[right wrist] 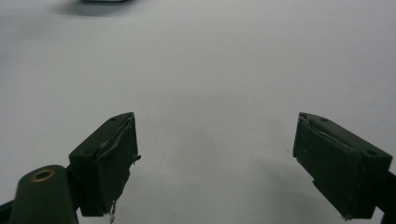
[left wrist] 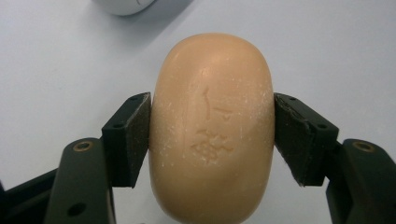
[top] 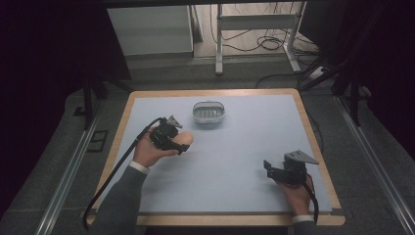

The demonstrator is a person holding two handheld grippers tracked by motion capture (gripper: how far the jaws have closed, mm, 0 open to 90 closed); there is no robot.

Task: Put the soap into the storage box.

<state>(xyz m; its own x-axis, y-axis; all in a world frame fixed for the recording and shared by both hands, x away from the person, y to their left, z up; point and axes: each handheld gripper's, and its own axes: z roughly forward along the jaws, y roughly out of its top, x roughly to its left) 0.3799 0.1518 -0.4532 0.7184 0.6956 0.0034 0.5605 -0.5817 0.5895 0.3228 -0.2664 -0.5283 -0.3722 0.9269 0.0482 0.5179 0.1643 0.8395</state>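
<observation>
- The person's left hand (top: 149, 152) comes in over the left part of the table (top: 244, 161), its grey sleeve (top: 120, 200) entering from the bottom edge of the high view.
- The left gripper (top: 183, 145) is clamped on a tan, oval bar of soap (top: 184, 139); a black cable (top: 122, 164) trails from it back toward the near left corner.
- In the left gripper view both black pads press the long sides of the bar of soap (left wrist: 212, 126) at about mid-length, its stamped face up toward the camera, the pale table surface under it.
- A white soap dish (top: 208, 112) with a slotted floor stands toward the far middle of the table, beyond the soap and apart from it.
- The right hand (top: 296, 193) rests near the near right edge.
- The right gripper (top: 268, 168) points left, a grey three-cornered plate (top: 299, 157) on top.
- In the right gripper view its jaws stand wide apart, with bare table (right wrist: 210, 93) between them.
</observation>
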